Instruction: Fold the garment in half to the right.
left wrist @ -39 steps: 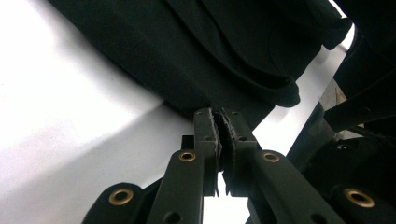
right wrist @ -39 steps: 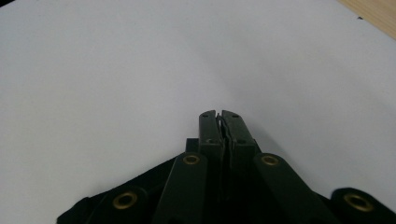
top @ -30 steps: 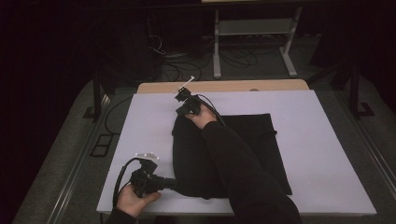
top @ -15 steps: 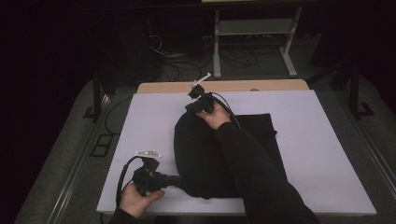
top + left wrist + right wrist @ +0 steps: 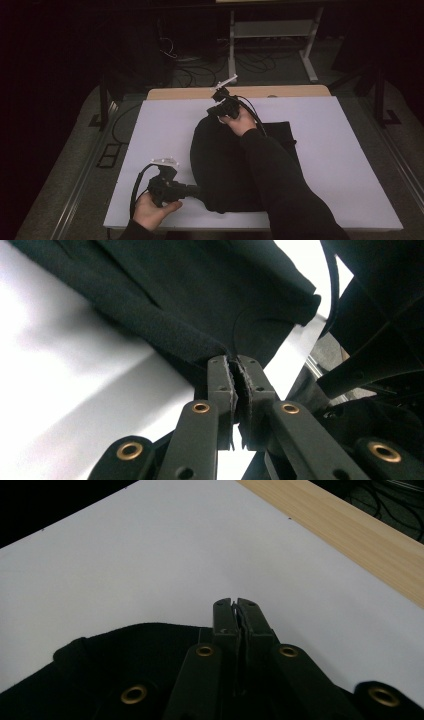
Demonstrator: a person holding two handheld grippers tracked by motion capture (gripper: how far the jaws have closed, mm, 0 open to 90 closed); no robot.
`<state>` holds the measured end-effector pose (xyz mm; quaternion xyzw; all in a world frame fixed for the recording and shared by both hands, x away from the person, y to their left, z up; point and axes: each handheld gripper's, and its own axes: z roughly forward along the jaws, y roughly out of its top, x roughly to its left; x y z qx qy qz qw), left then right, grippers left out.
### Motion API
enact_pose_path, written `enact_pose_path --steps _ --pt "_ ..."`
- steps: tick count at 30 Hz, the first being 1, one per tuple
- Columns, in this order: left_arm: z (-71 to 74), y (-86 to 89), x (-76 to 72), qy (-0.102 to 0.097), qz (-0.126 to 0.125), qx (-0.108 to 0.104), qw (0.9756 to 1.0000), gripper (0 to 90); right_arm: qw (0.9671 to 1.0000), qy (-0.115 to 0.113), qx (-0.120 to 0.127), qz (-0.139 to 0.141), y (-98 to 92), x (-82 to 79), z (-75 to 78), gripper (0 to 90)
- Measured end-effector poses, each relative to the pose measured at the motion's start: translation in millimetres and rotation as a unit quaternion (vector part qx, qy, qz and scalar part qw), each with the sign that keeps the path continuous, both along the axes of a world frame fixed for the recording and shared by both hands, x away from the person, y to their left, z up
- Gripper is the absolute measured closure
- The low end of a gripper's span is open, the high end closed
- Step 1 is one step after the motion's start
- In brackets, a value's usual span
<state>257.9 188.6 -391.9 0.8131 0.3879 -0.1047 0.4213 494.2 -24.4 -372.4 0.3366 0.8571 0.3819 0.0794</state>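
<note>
Black cloth garment point(image 5: 225, 165), one item, lying mid-desk on a white sheet point(image 5: 150, 135). Near edge: left gripper point(image 5: 192, 190) clamped tight on the garment's nearest hem. Across the middle: a dark sleeve point(image 5: 280, 175) hides part of the fabric. Far end: right gripper point(image 5: 216, 111) pinching the far hem. Beyond: bare wooden desk point(image 5: 280, 91) strip, floor cables point(image 5: 260, 62), a white stand point(image 5: 310, 50).

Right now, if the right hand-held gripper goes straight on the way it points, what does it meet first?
Probably nothing soon: the right hand-held gripper, shut on the black cloth, points across bare white tabletop toward the light wooden strip at the far edge; its height above the table is unclear.
</note>
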Motion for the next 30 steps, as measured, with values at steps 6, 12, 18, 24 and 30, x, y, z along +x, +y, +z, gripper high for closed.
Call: enact_pose_path --steps 6,12,18,24,30 --pt "12.8 -5.2 4.0 -0.013 -0.002 -0.016 0.9998 84.2 1.0000 -0.002 -0.004 0.000 -10.1 -2.6 6.9 86.0" --pt "22.0 -13.2 7.4 -0.022 -0.009 -0.026 0.9994 84.2 0.9999 -0.006 -0.001 -0.010 -25.8 -4.6 11.6 86.0" --pt "31.0 -26.9 10.8 -0.028 -0.022 -0.035 0.9987 84.2 0.9997 -0.009 0.001 -0.024 -43.1 -5.3 12.7 86.0" --pt "35.3 -44.0 14.1 -0.032 -0.038 -0.041 0.9979 84.2 0.9994 -0.007 0.002 -0.033 -55.1 -6.0 10.9 86.0" --pt "36.1 -57.5 16.6 -0.032 -0.049 -0.044 0.9973 84.2 0.9992 -0.009 0.004 -0.037 -65.1 -7.7 10.5 86.0"
